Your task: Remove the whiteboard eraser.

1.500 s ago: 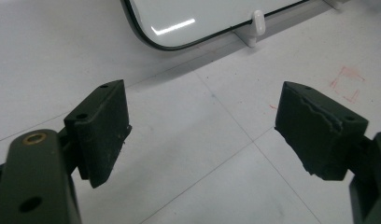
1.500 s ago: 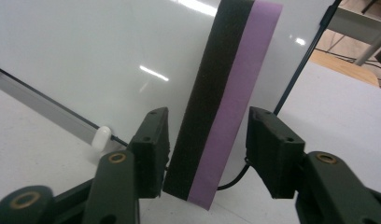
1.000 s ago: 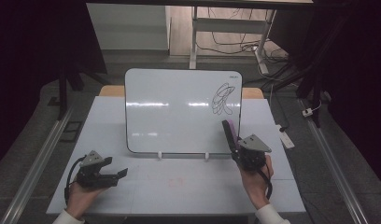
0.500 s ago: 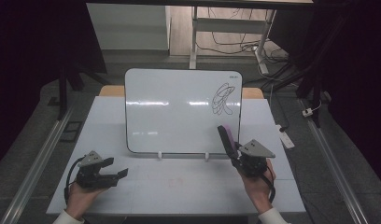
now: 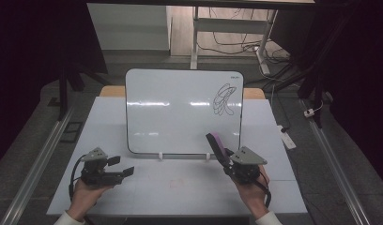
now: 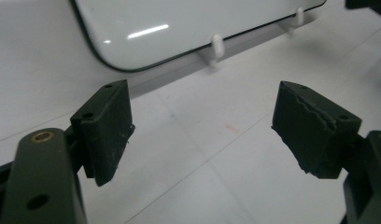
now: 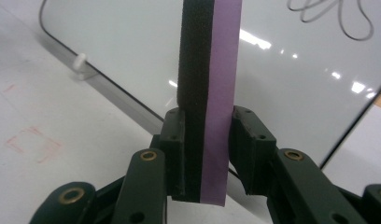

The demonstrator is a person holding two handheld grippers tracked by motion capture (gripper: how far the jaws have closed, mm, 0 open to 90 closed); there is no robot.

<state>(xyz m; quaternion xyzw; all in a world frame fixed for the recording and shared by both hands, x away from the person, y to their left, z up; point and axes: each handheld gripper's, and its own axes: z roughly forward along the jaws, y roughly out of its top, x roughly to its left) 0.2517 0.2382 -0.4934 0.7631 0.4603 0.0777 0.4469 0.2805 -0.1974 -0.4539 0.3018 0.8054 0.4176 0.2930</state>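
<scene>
Eraser (image 7: 209, 88), purple-backed with black felt, sits clamped upright in your right gripper (image 5: 225, 158), just in front of the whiteboard (image 5: 180, 110) near its lower right corner, below the black scribble (image 5: 223, 99). Your left gripper (image 5: 119, 168) rests at the desk's (image 5: 189, 187) front left, jaws wide apart, holding nothing.

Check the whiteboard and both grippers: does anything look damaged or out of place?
The left gripper has a pad with a ragged, chipped edge. The whiteboard bears a black scribble. Nothing else stands out.
</scene>
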